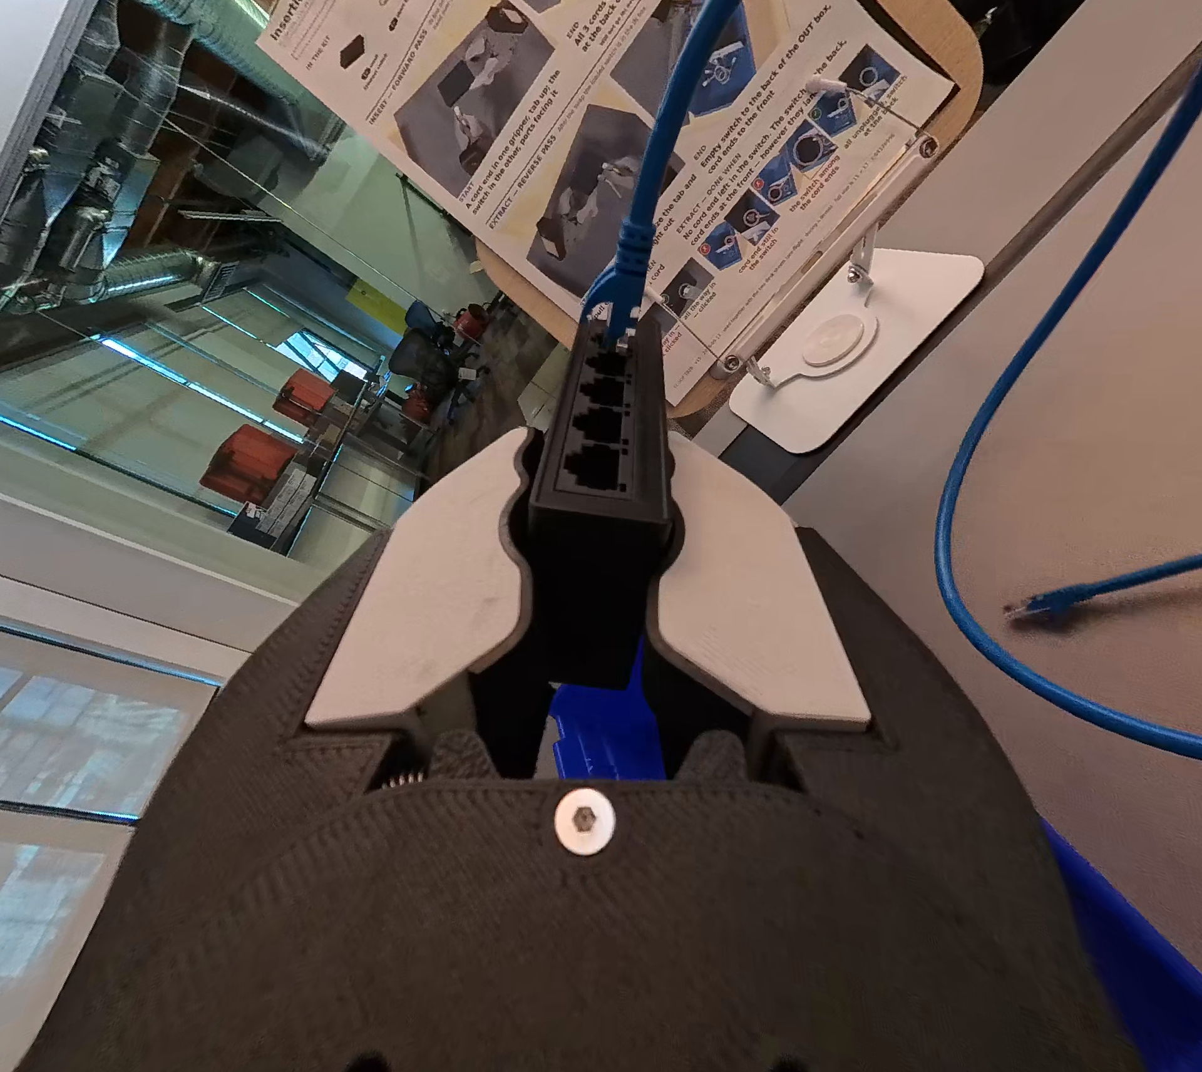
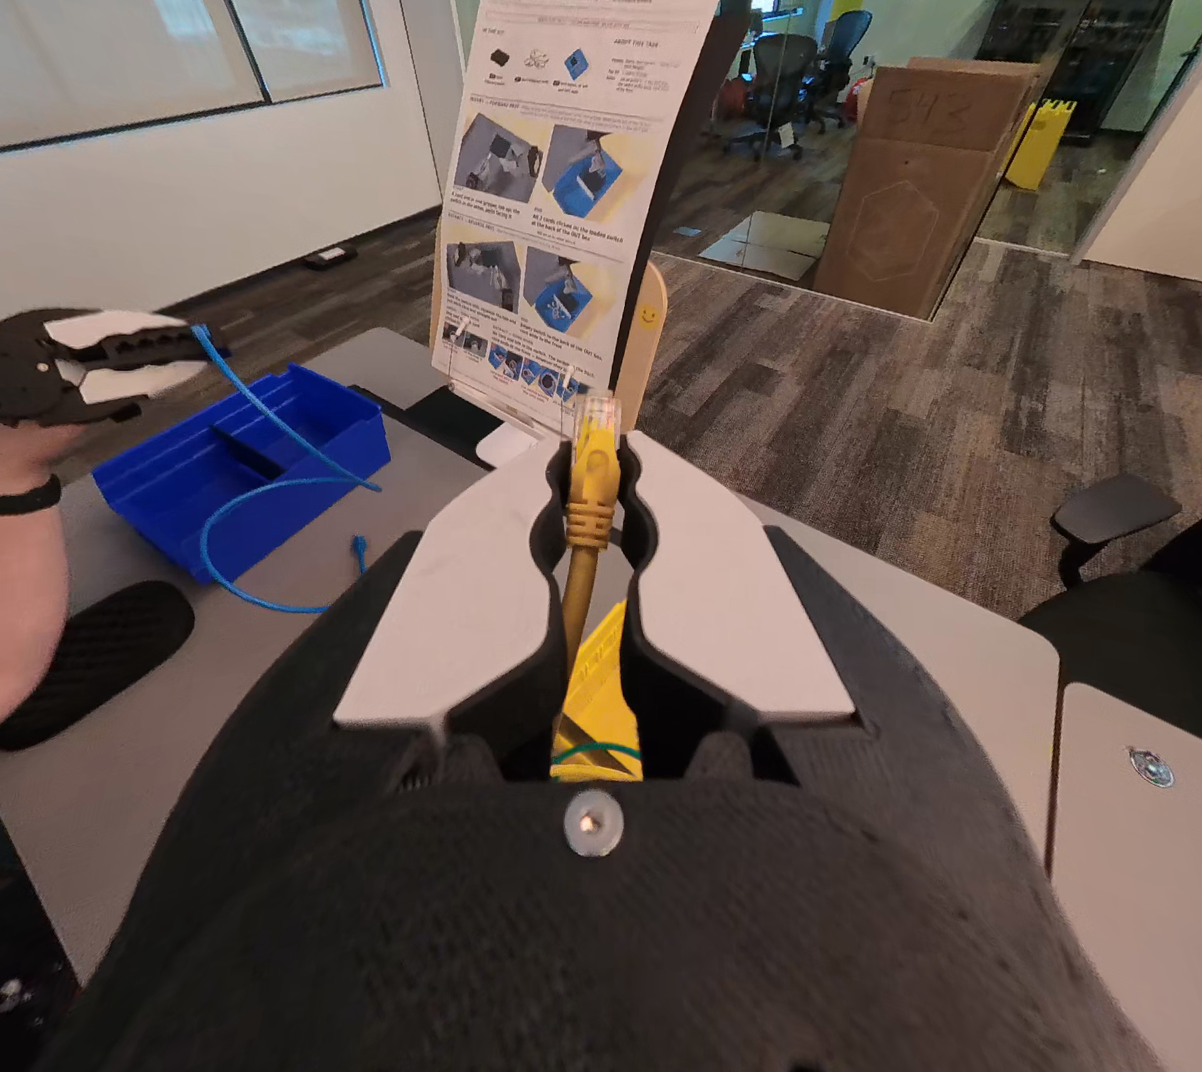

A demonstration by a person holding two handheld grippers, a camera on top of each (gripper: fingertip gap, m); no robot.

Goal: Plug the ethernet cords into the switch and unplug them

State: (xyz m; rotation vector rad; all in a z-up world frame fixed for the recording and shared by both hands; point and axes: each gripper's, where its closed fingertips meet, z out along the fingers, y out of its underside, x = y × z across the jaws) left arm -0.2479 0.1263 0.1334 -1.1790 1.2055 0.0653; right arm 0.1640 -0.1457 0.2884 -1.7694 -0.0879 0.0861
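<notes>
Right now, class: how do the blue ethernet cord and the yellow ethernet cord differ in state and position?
1. The blue ethernet cord has one end plugged into the switch; the yellow ethernet cord is plugged into nothing.
2. The right tongs grip the yellow cord behind its plug; no tongs hold the blue cord, only the switch in the left tongs.
3. The blue cord's other end lies on the table.

Both have clear plugs.
</notes>
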